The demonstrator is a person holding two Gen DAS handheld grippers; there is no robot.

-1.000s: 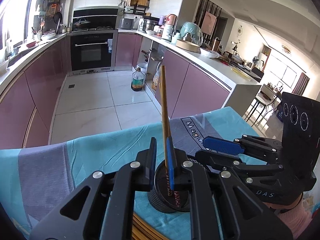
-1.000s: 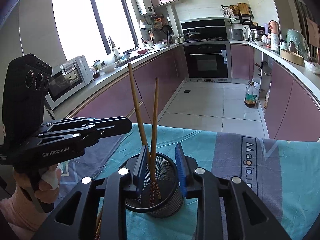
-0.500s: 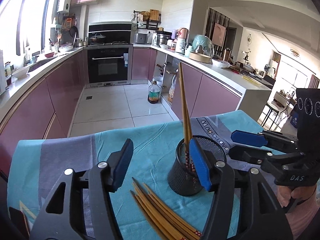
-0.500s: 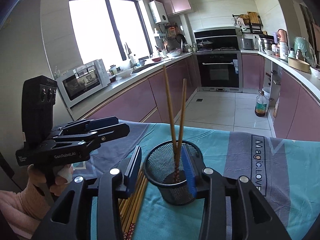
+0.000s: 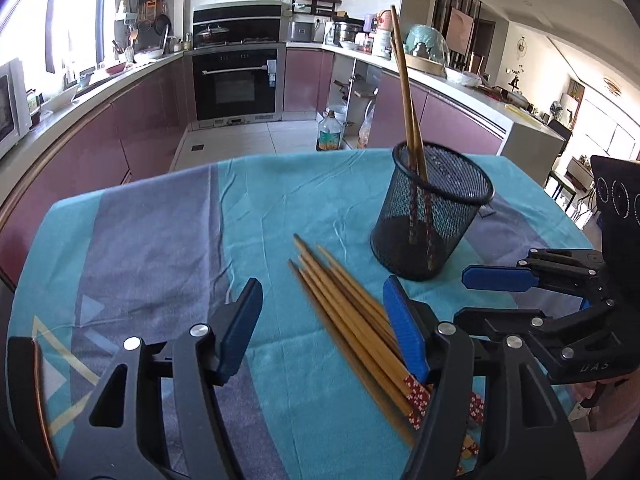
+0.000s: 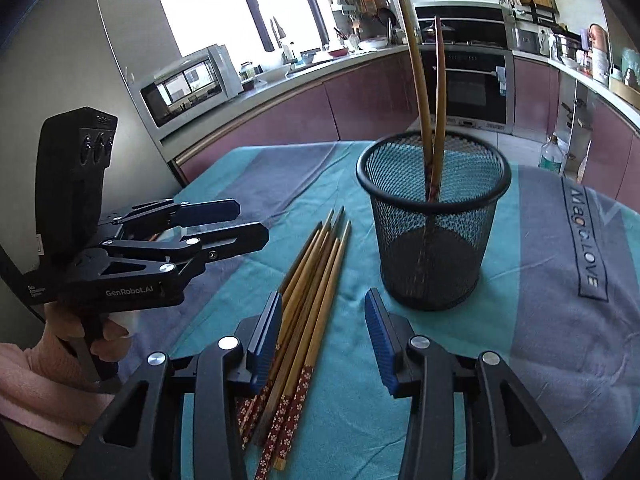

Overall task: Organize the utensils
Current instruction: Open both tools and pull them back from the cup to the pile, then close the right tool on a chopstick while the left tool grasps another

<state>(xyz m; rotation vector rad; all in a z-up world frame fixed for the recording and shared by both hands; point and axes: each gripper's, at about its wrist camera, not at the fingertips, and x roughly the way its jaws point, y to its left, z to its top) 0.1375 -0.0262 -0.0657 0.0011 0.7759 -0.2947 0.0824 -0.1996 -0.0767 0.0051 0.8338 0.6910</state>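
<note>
Both grippers are empty with jaws wide apart: left gripper (image 5: 322,326), right gripper (image 6: 322,334). The loose chopsticks (image 6: 308,292) lie bunched right between the right one's fingers, so a grab could snag several at once or roll them. Just ahead sits the mesh holder (image 6: 434,224) with two chopsticks (image 6: 430,92) leaning inside. It looks light, so a bump could tip it over.
</note>
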